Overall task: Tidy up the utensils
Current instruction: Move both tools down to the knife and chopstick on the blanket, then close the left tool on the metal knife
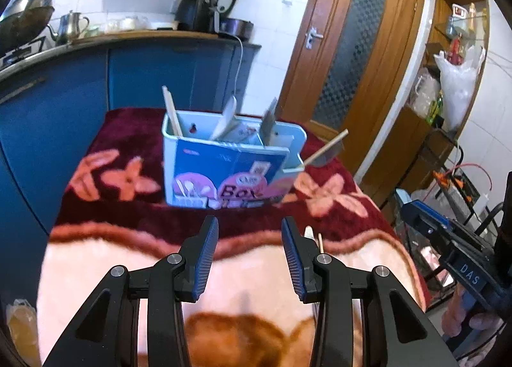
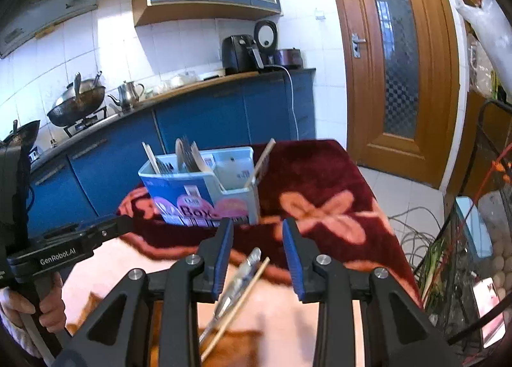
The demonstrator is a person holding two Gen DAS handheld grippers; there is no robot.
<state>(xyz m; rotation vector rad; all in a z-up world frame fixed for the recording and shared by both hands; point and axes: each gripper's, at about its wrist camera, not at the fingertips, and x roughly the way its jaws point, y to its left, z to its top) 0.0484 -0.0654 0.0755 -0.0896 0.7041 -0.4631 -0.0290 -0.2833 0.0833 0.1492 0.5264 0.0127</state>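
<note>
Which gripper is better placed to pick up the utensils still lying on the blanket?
Probably the right gripper: a metal utensil and a chopstick lie between its open jaws. The left gripper faces bare blanket.

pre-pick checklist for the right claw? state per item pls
1. Right claw empty, jaws apart: ok.
2. Metal utensil and chopstick lying on the blanket under the right claw: ok.
3. Only one item between the jaws: not ok, both lie together.
4. Utensil box upright, a compartment free: ok.
5. Left claw empty, clear of the pick: ok.
6. Utensil type: cannot tell, blurred.
</note>
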